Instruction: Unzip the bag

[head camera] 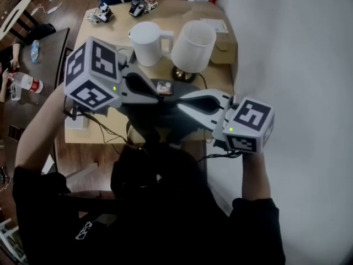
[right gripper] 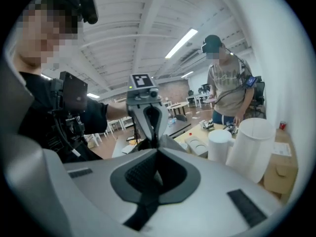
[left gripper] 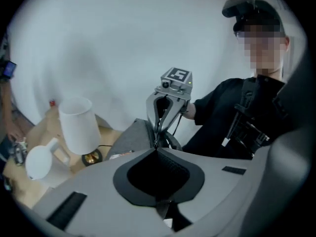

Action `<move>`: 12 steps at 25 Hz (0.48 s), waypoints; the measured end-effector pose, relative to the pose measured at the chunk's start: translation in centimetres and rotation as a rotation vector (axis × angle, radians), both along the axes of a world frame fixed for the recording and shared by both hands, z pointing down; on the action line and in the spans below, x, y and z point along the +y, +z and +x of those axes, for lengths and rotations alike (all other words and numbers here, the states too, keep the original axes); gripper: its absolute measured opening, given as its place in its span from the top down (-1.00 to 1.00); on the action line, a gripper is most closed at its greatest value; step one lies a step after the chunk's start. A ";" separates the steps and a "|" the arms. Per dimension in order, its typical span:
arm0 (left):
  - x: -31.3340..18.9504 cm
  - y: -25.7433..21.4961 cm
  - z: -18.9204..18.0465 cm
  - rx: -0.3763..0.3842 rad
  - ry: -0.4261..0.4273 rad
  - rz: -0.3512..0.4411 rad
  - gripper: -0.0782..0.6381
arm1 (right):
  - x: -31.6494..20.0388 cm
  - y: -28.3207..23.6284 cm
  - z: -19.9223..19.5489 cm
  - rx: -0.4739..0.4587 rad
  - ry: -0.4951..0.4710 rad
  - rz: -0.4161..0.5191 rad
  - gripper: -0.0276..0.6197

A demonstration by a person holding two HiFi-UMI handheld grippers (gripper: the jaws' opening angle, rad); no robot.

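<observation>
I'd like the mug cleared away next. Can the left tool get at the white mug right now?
Probably not yet: the left tool looks shut on the grey bag. The white mug stands just beyond on the table with nothing obvious between, so letting go would free it.

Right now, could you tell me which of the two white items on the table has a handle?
The white jug, left of the lamp, whose shade has no handle.
</observation>
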State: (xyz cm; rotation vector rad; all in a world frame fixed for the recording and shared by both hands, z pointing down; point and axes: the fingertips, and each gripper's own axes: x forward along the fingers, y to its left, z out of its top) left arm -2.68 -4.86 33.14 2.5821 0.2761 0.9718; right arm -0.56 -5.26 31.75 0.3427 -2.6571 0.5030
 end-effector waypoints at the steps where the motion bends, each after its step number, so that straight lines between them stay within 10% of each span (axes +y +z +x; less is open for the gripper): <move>1: -0.1 0.0 0.0 0.008 -0.065 0.038 0.76 | 0.0 -0.2 -0.2 0.007 0.004 0.021 0.87; 7: -0.9 0.3 -1.0 0.129 -0.293 -0.120 0.77 | -0.2 0.1 -0.3 0.005 0.014 0.015 0.87; 12: -1.0 1.1 -0.6 -0.013 -0.228 0.122 0.69 | -0.2 0.1 -0.7 0.007 -0.001 0.016 0.87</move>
